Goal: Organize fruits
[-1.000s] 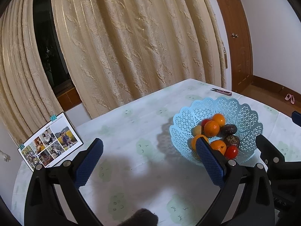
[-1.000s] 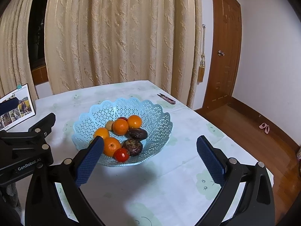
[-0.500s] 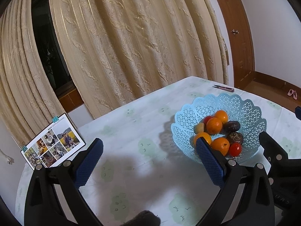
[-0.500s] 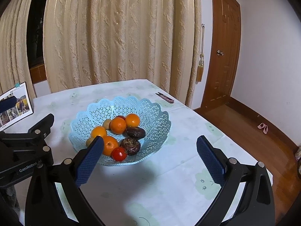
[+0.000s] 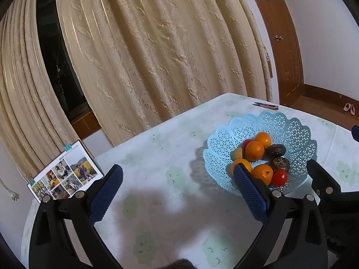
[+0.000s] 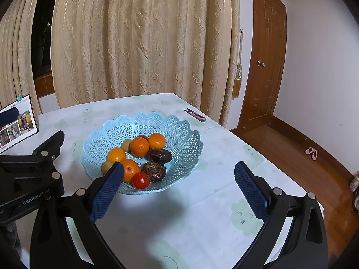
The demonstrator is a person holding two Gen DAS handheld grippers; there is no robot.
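Observation:
A light blue lattice basket [image 6: 179, 130] stands on the table and holds several oranges [image 6: 139, 146], a red tomato [image 6: 140, 180], two dark wrinkled fruits [image 6: 159, 155] and small yellow-green fruits. It also shows in the left wrist view [image 5: 291, 130], at the right. My right gripper [image 6: 178, 189] is open and empty, held above the table in front of the basket. My left gripper [image 5: 177, 191] is open and empty, above the cloth left of the basket.
The table has a pale cloth with green prints [image 6: 202, 201]. A photo calendar [image 5: 65, 171] stands at the table's left edge. A small pink snipper [image 6: 194, 114] lies behind the basket. Curtains hang behind; a wooden door and floor are at right.
Both grippers have drawn back and risen slightly from the basket. The fruit has not moved.

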